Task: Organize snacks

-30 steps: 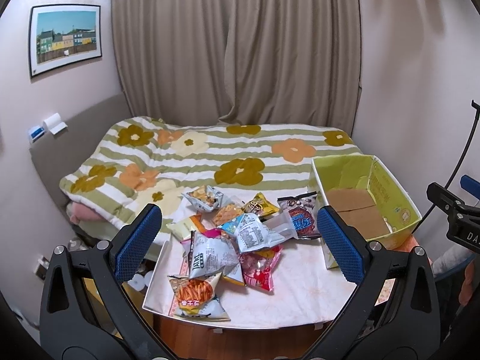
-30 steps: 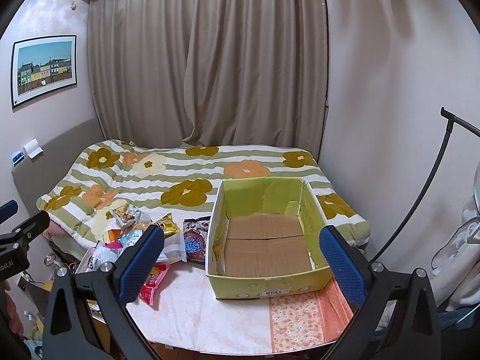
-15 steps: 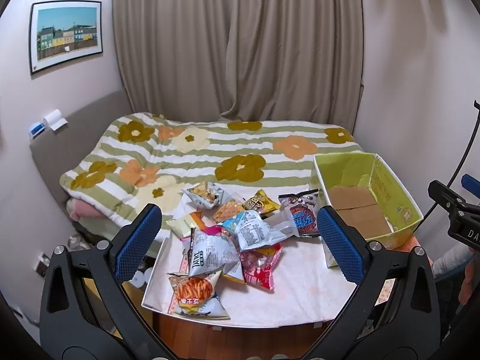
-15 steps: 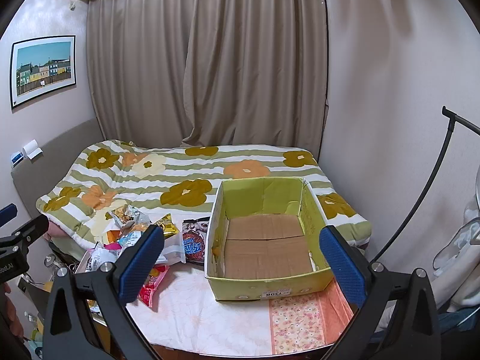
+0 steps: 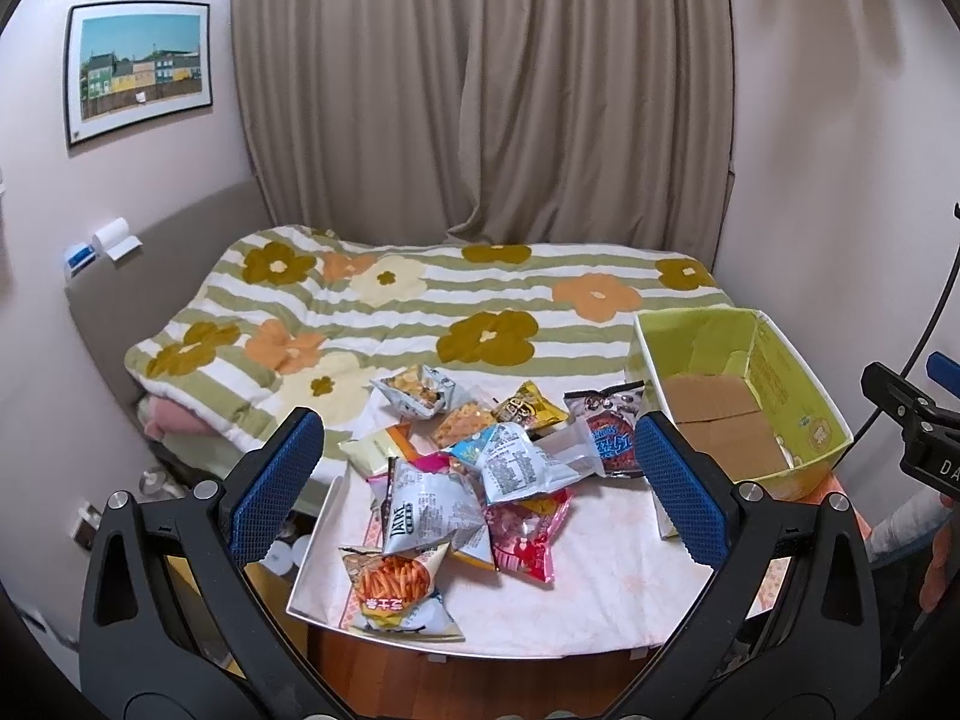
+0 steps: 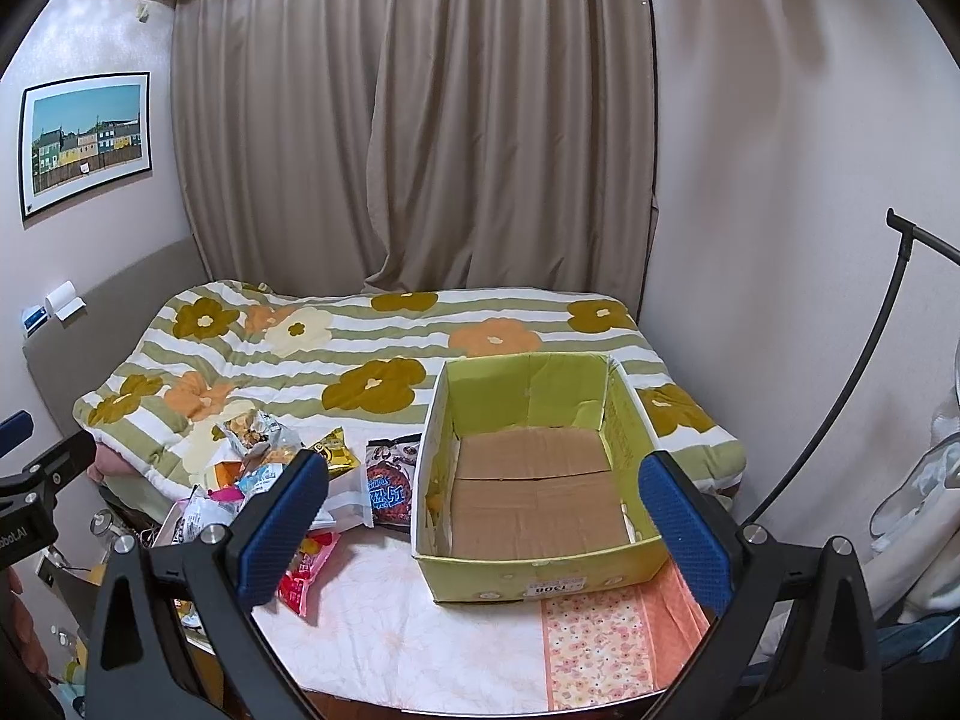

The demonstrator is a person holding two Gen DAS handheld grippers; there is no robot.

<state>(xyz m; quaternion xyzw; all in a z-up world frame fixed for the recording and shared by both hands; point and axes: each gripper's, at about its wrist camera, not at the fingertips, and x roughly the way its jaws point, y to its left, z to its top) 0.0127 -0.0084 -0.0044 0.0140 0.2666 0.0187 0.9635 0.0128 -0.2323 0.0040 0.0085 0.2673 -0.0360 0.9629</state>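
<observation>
On the left of the bench (image 5: 600, 588), a heap of snack bags (image 5: 480, 480) lies loose, some overlapping, with a fries bag (image 5: 393, 585) nearest the front edge and a dark bag (image 5: 609, 432) leaning just beside the box. The left gripper (image 5: 480, 480) hangs above this heap with its jaws spread wide and nothing between them. To the right stands the green box (image 6: 540, 579), open at the top and with only its cardboard floor showing, so no snack looks packed yet. The right gripper (image 6: 483, 525) faces the box from the front, jaws likewise spread and empty. Behind the bench runs a bed (image 6: 372, 348) with a flowered quilt. The sorting seems to be at its very start: the step in hand is likely the approach for a first pick. The next move probably calls for the left gripper to drop onto one bag at the top of the heap, close on a crimped edge rather than the puffy middle, lift it clear of its neighbours, and carry it rightward over the box wall. Slippery foil and overlapping bags could drag a second packet along.
</observation>
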